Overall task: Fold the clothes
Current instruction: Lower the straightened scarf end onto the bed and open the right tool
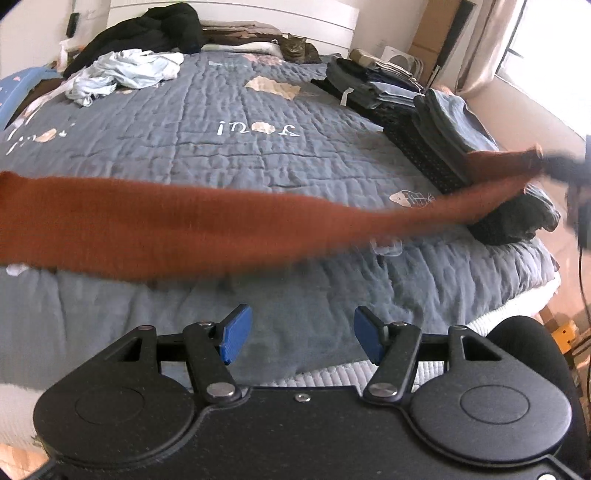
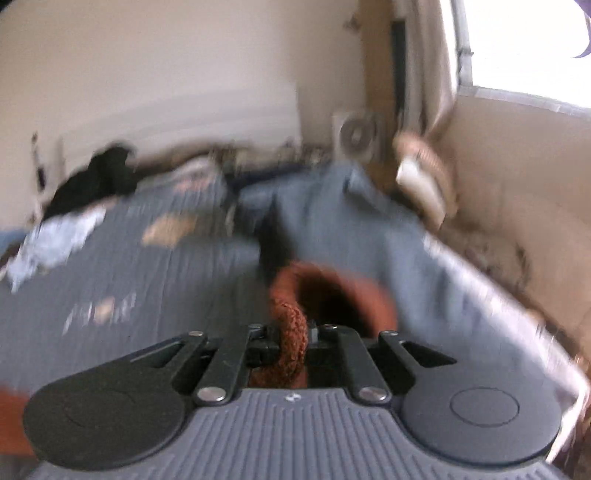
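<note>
A rust-orange knitted garment point(image 1: 184, 225) stretches in a blurred band across the left wrist view, above the grey-blue quilt point(image 1: 229, 147). Its right end runs up to the right gripper point(image 1: 554, 166), a dark blur at the right edge. In the right wrist view my right gripper point(image 2: 291, 336) is shut on a thick roll of the same orange knit point(image 2: 291, 325); that view is smeared by motion. My left gripper point(image 1: 303, 334) stands open near the bed's front edge, below the garment, with nothing between its blue pads point(image 1: 236, 332).
Folded dark and denim clothes point(image 1: 436, 122) are stacked along the bed's right side. Unfolded pale blue clothes point(image 1: 122, 74) and a black garment point(image 1: 147, 33) lie at the far left. A cat point(image 1: 299, 48) sits by the headboard. A person's dark-clad leg point(image 1: 535, 350) is at the right.
</note>
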The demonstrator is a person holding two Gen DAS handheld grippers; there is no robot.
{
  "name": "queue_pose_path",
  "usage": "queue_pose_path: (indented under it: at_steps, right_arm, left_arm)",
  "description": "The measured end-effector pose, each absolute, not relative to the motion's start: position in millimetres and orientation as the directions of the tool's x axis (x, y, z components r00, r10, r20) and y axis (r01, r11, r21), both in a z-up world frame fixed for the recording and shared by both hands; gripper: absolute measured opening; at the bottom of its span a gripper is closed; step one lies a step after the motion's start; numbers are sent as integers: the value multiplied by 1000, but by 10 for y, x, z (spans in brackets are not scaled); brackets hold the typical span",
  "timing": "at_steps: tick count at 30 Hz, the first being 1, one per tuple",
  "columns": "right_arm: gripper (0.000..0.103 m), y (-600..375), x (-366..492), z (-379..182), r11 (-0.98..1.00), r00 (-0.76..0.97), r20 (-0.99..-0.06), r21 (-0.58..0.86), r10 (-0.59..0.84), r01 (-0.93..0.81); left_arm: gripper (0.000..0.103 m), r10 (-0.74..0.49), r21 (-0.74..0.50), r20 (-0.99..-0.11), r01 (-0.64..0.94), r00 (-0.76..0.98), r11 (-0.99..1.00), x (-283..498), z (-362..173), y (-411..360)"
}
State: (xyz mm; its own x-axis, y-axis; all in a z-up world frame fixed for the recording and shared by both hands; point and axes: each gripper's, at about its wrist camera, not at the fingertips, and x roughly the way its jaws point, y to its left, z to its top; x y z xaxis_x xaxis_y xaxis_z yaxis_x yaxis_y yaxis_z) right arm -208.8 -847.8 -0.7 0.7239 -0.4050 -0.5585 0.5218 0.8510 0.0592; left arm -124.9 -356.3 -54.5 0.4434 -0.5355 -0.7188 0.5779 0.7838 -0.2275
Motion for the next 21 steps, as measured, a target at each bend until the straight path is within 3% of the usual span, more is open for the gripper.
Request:
queue_pose_path:
  at_steps: [6,12,14,18,21]
  right_arm:
    - [9,-8181,-2328,-746,855,626,-703,48,-338,516]
    - [11,-8167,-2640,-867,810,565,-726,19,-391,585]
    - [19,-8194,-2673,-845,810,554,-738,16,-385,586]
    - [48,-8215,-2801,-759,835,578,-740,41,-344,549]
    - [59,-8288,-2891,-707,845,618,-729,104,-294,524]
  left_arm:
    - [66,-517,-194,-717,577,469,793,-1189,-466,-3457]
    - [67,-477,-192,-724,519,498,833,-1063,-448,-3171]
    - [67,-479,-198,-722,515,499,834,-1055,-443,-3152]
    - [67,-491,-198,-721,534,489,822,-1084,-439,-3214]
    - [67,-502,-195,-720,556,478,808,-1116,-438,-3287]
